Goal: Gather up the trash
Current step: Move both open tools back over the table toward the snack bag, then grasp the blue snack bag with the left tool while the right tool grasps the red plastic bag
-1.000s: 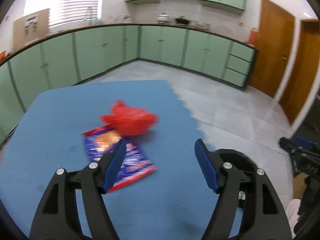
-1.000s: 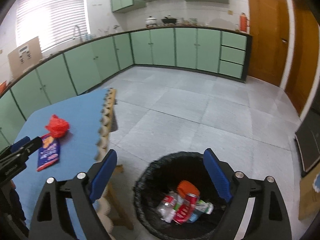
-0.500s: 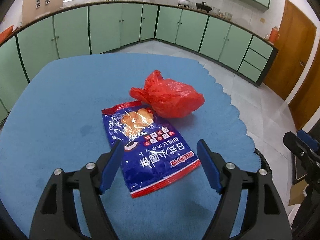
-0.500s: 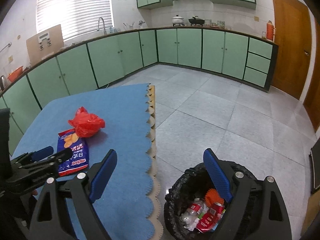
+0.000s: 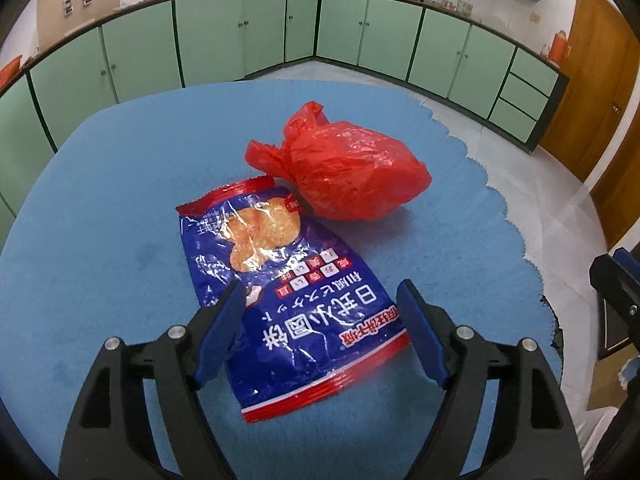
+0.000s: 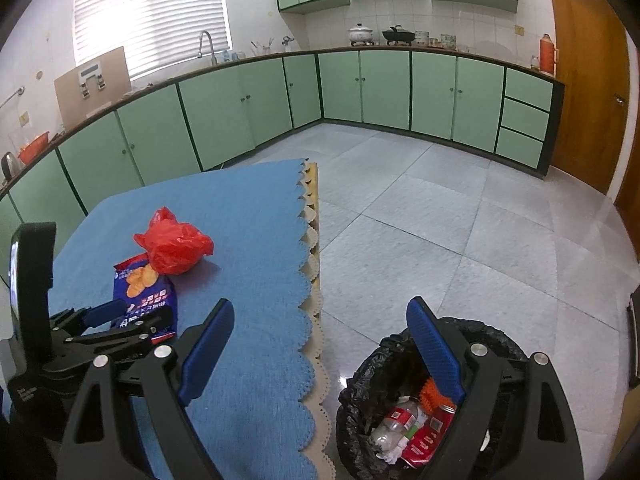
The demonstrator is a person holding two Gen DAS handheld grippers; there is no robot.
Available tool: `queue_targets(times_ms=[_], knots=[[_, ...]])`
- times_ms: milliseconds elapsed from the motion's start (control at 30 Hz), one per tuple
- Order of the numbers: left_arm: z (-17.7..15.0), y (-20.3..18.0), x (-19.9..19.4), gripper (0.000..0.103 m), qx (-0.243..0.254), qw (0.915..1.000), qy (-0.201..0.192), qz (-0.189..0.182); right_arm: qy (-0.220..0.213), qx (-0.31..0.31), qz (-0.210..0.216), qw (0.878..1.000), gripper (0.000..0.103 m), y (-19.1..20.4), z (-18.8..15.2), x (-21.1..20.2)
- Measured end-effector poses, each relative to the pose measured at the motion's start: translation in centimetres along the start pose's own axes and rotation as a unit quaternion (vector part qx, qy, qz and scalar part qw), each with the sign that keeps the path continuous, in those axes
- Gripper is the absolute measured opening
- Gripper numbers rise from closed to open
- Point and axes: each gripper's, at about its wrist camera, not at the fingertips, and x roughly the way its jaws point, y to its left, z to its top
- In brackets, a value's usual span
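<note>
So the left tool [image 5: 320,320] has come down and forward over the last second. A second ago the snack bag [image 5: 288,296] was a blurry patch further out; now it fills the middle of the left wrist view and its near end sits right between the two blue pads. The jaws have just been opening wider too, and the pads aren't pressing on anything yet: released, straddling the bag, not gripping. Looks to me like the setup for a pinch on the bag's near edge. It's flat and crinkly foil, so I'd guess it could slide on the cloth rather than lift cleanly.

The red plastic bag [image 5: 344,168] lies at about 1 o'clock from the snack bag, touching its far end and puffed up in a loose knot. Both are still on the counter [image 5: 100,200], so nothing from this pair has been collected yet.

The right tool [image 6: 320,344] is spread wide and empty, hanging over the gap between the counter edge and the bin [image 6: 360,400] on the floor at about 5 o'clock in its view. The bin has a black liner and already holds bottles and a red can.

The counter is covered in a blue cloth with a scalloped edge. Around it is a kitchen: green cabinets [image 6: 384,88] along the walls, grey tiled floor [image 6: 440,220], window with blinds [image 6: 148,12] at 11 o'clock, wooden door [image 6: 584,80] at 2 o'clock.
</note>
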Motion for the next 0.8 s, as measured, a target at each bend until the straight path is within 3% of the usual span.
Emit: queue_targets(times_ms=[233, 300, 467, 533, 633, 700, 767, 800], knots=[[-0.1, 0.8, 0.1, 0.075, -0.017, 0.9999, -0.004, 0.0, 0.002, -0.004, 0.006, 1.0, 0.086, 0.4, -0.2, 0.2], [-0.3, 1.1, 0.1, 0.063, -0.019, 0.9998, -0.006, 0.009, 0.002, -0.003, 0.006, 1.0, 0.086, 0.4, -0.3, 0.2], [-0.3, 2.7, -0.1, 0.019, -0.035, 0.9993, -0.009, 0.013, 0.002, -0.006, 0.01, 1.0, 0.086, 0.9, -0.2, 0.4], [-0.3, 3.1, -0.1, 0.008, -0.035, 0.9993, -0.007, 0.008, 0.003, -0.009, 0.012, 1.0, 0.086, 1.2, -0.3, 0.5], [-0.4, 3.5, -0.6, 0.009, -0.042, 0.999, -0.003, -0.017, 0.005, -0.016, 0.014, 1.0, 0.086, 1.6, -0.3, 0.4], [-0.7, 3.7, -1.2, 0.016, -0.047, 0.9986, -0.001, -0.026, 0.006, -0.021, 0.014, 1.0, 0.086, 1.9, -0.4, 0.5], [-1.1, 3.8, -1.9, 0.054, -0.046, 0.9986, -0.004, -0.027, 0.006, -0.021, 0.015, 1.0, 0.086, 2.0, -0.4, 0.5], [-1.2, 3.8, -2.1, 0.061, -0.045, 0.9986, -0.007, -0.025, 0.006, -0.021, 0.015, 1.0, 0.086, 1.9, -0.4, 0.5]])
